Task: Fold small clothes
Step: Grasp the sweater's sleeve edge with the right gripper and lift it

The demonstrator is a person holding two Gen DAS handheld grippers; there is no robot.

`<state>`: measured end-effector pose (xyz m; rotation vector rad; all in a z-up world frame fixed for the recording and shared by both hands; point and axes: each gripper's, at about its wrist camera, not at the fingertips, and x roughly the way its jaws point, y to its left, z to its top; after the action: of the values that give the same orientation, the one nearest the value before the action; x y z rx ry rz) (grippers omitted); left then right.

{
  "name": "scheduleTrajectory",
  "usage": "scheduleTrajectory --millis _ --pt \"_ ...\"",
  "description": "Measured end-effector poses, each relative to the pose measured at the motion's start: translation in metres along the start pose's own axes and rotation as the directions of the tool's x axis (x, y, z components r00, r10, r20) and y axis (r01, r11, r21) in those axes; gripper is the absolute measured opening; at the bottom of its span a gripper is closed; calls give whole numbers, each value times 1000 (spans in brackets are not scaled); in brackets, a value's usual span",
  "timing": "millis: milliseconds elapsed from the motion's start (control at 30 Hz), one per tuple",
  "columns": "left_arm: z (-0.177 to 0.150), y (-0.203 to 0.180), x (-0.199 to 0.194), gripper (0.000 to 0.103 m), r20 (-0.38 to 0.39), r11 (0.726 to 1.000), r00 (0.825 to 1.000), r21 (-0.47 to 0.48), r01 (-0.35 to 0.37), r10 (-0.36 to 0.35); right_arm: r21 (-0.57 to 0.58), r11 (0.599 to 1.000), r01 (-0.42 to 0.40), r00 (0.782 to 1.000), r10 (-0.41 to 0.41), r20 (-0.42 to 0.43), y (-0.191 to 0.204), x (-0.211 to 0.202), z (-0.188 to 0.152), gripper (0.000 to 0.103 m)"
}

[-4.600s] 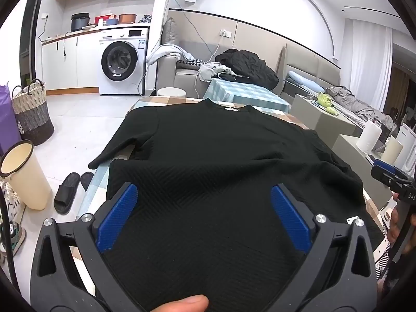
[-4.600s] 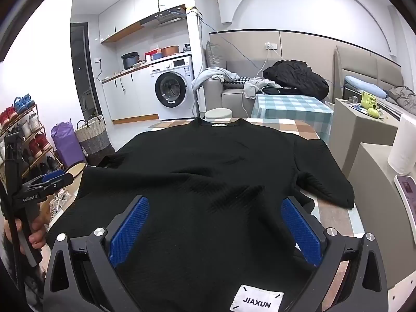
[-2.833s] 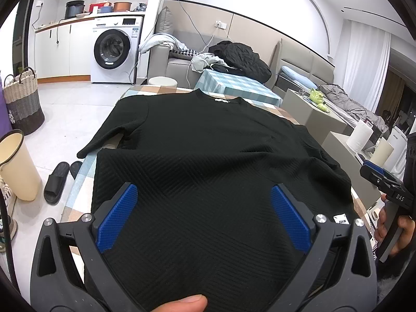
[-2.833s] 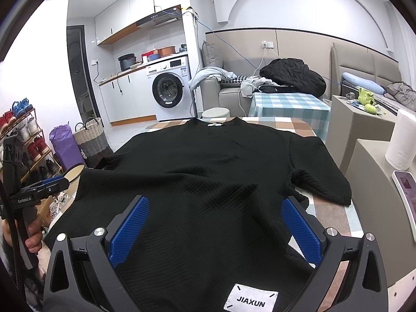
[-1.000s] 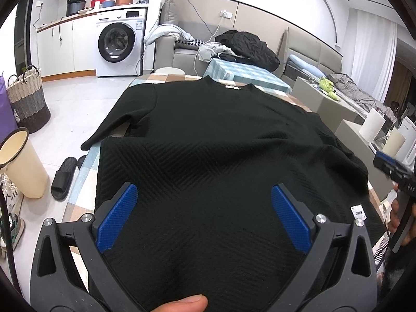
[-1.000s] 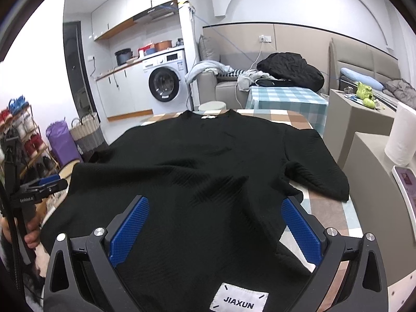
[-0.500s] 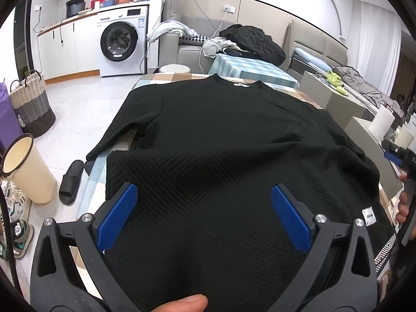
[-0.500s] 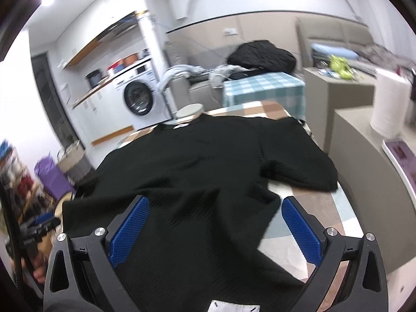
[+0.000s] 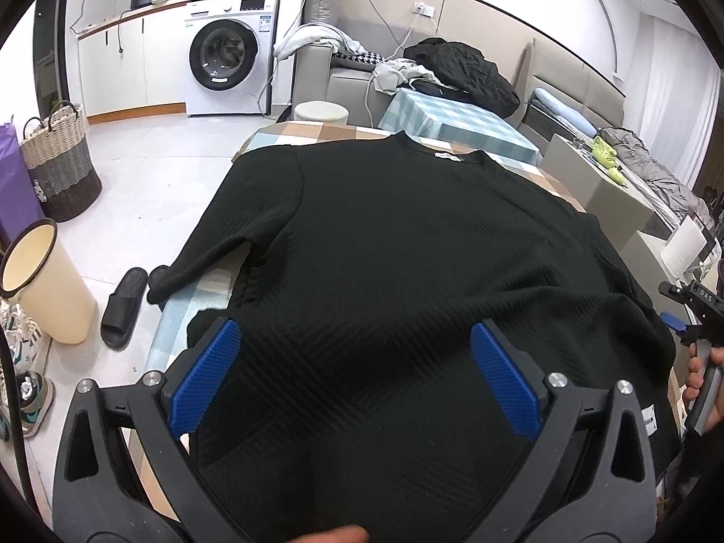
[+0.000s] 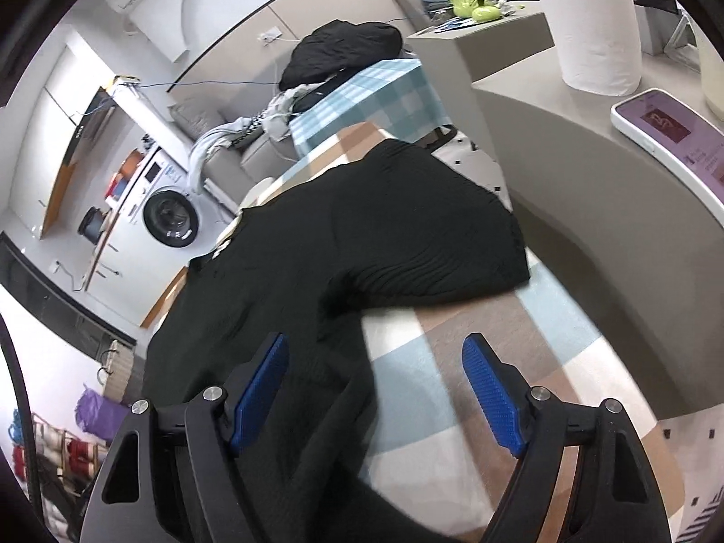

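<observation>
We're over a black sweater [image 9: 407, 271] spread flat on the checked tablecloth [image 10: 475, 362], neck at the far end.

Left gripper [image 9: 357, 375]: jaws wide apart, nothing clamped. The sweater's near hem runs between and under the blue pads [image 9: 203, 380], but they aren't pressing on it. A fingertip [image 9: 335, 536] shows at the bottom edge of this view.

Right gripper [image 10: 375, 398]: view is rolled hard, the room is tilted. Jaws closing, still well apart. The sweater's side edge lies between them, closer to the left pad; bare tablecloth fills the rest of the gap. No pad contact that we can see.

Left view only: whole sweater outline, left sleeve [image 9: 217, 244] hanging off the table edge, white tag [image 9: 649, 421] at the hem beyond the right pad, the right gripper held in a hand [image 9: 697, 375] at far right, bin [image 9: 45, 285] and slipper [image 9: 122, 307] on the floor.

Right view only: right sleeve [image 10: 434, 244] lying flat ahead of the gripper, paper roll [image 10: 588, 22] and phone [image 10: 669, 135] on the counter beyond.
</observation>
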<state>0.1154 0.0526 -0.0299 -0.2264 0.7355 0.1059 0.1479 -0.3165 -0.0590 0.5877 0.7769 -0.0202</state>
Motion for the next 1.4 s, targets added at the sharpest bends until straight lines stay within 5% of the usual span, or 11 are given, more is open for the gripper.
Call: scheduleTrajectory --millis 567,667,800,900,1000,1233,1400 --pt "24 7 46 93 -48 1000 999 -31 4 -6 147 981 125 992 -122 -33 -40 36 33 76" --pt "25 7 46 93 -48 1000 999 -30 5 -6 142 976 166 986 -164 -25 -41 40 40 60" --pt "26 8 47 93 -48 999 999 -33 13 -14 160 965 207 978 -205 -28 -46 46 47 27" --pt "28 7 49 93 -49 999 999 -31 14 -16 168 960 222 975 -222 -21 -48 50 52 13" --pt "30 6 51 93 -47 999 999 -28 18 -20 164 957 238 970 -241 -4 -45 50 57 12" --pt "30 3 51 93 -40 999 999 -19 26 -27 16 991 132 985 -133 110 12 43 79 11" --pt "31 1 50 93 -34 1000 999 -17 21 -21 -247 967 -61 995 79 62 106 58 73 11"
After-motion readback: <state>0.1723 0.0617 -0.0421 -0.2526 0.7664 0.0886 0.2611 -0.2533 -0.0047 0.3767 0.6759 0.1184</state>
